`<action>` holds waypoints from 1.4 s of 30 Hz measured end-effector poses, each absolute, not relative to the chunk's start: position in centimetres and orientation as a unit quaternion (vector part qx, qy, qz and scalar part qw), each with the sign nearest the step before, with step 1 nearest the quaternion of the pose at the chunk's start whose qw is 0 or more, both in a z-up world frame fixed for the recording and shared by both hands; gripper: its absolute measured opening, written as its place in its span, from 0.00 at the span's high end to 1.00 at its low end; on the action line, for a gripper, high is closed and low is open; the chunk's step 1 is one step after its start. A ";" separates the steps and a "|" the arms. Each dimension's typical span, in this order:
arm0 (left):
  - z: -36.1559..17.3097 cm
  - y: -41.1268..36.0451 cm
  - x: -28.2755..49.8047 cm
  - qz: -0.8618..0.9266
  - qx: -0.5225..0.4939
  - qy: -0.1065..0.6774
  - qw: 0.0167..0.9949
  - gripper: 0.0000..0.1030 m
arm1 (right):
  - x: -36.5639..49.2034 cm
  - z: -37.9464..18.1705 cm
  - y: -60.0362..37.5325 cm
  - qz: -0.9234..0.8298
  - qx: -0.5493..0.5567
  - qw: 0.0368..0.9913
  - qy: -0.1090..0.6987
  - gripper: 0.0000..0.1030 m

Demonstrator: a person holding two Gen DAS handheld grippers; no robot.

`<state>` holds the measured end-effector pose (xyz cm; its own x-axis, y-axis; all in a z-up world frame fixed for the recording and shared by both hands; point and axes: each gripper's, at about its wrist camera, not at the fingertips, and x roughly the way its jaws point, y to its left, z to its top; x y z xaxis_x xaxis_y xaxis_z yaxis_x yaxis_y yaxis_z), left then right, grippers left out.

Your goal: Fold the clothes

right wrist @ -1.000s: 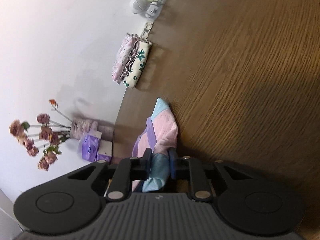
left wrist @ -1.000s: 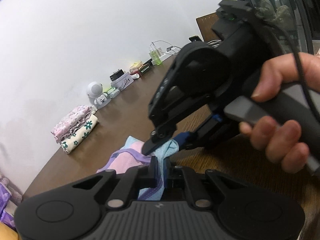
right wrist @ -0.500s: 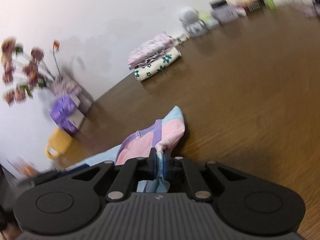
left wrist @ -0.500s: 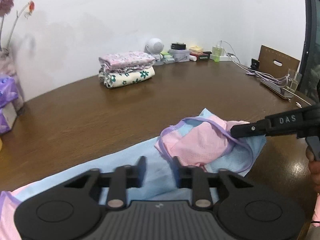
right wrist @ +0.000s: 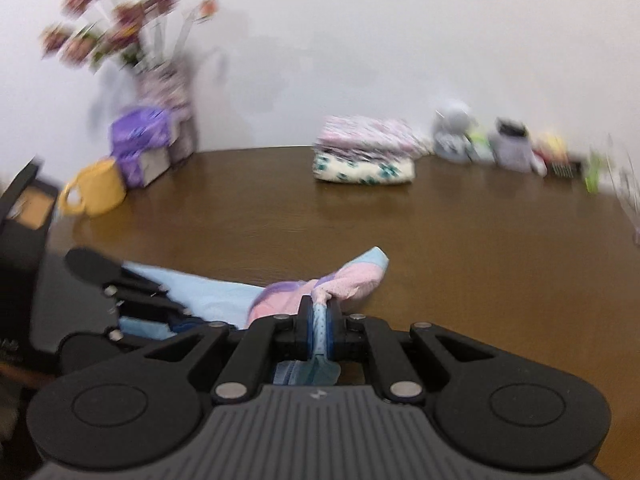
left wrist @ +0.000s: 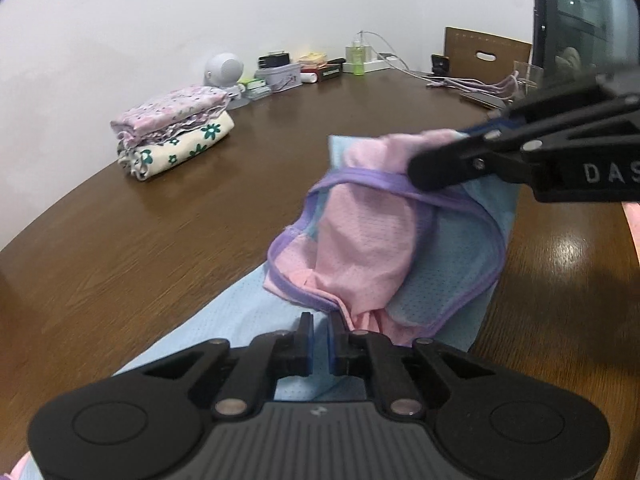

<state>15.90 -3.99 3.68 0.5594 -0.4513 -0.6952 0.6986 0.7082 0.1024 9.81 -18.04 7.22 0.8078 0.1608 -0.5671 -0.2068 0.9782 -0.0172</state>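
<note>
Since half a second ago the left tongs (left wrist: 319,334) have narrowed from a wide gap to a slim slit, and the right tongs (right wrist: 321,317) have swung level, carrying the pink fold higher. Biggest first: the brown wooden surface (left wrist: 152,232) fills both views, curved edge against the white wall (left wrist: 160,20). On it lies the garment (left wrist: 372,248), pale blue mesh with pink panels and purple trim, spread from 6 o'clock up toward 2 o'clock in the left view. The right tongs, there entering from 3 o'clock, are clamped on a bunched pink-and-blue edge; in their own view, cloth sits squeezed between the blue pads (right wrist: 308,330). The left tongs hover over the blue cloth at 6 o'clock, nearly closed with a sliver of gap; no fabric shows between them. At 10 o'clock, well apart, sits a stack of folded clothes (left wrist: 172,136), floral cream under pink. Right view, 9 o'clock: a yellow mug (right wrist: 96,194), blurred, beside a purple pack (right wrist: 138,144).
</note>
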 end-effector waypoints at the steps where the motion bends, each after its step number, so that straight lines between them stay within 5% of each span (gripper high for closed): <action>1: 3.7 -3.8 16.0 -0.337 0.184 0.330 0.862 0.94 | 9.9 7.5 -17.1 0.102 -0.064 0.948 0.294 0.95; 14: 4.6 4.7 15.5 -0.344 0.141 0.347 0.861 0.84 | 10.3 6.9 -5.2 0.176 -0.314 0.882 0.305 0.95; 42: 3.5 10.9 15.2 -0.366 0.024 0.319 0.874 0.66 | 8.2 1.2 0.6 0.176 -0.363 0.857 0.320 0.94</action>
<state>15.16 10.89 3.53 0.5286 -0.6244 -0.5751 0.6553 0.7308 -0.1911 8.19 0.61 1.23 0.7335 0.0690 -0.6762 -0.5339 0.6741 -0.5104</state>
